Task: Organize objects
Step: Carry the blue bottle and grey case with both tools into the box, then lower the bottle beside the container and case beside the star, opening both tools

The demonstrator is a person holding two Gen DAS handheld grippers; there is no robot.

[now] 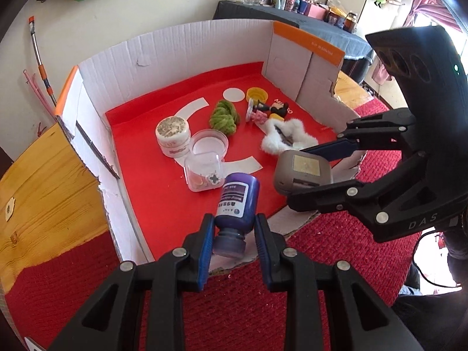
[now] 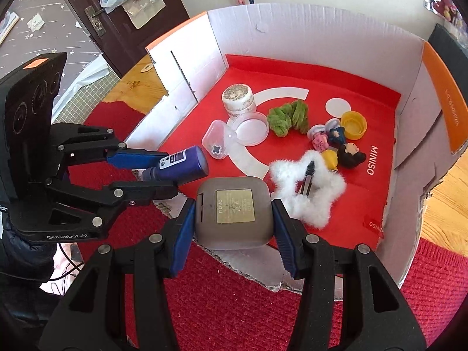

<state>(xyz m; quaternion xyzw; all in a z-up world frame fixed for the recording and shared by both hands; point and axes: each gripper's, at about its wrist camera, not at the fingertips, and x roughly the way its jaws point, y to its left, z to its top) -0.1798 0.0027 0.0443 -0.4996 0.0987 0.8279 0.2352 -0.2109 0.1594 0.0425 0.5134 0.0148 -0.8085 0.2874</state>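
Observation:
My left gripper (image 1: pixel 232 231) is shut on a purple bottle (image 1: pixel 237 204), cap toward me, held over the near edge of a cardboard box (image 1: pixel 175 44) lined in red. My right gripper (image 2: pixel 232 219) is shut on a grey square case (image 2: pixel 234 209) with a gold label, also over the box's near edge. The right gripper shows in the left wrist view (image 1: pixel 316 175) with the case (image 1: pixel 302 172). The left gripper shows in the right wrist view (image 2: pixel 163 172) with the bottle (image 2: pixel 181 165).
In the box lie a cream jar (image 1: pixel 172 137), a clear round lid (image 1: pixel 209 144), a small clear box (image 1: pixel 204 174), a green fuzzy scrunchie (image 1: pixel 223 117), figurines (image 1: pixel 267 111), a yellow cap (image 1: pixel 256 94) and a white fluffy star clip (image 1: pixel 285 139). Red mat (image 1: pixel 234 307) lies beneath.

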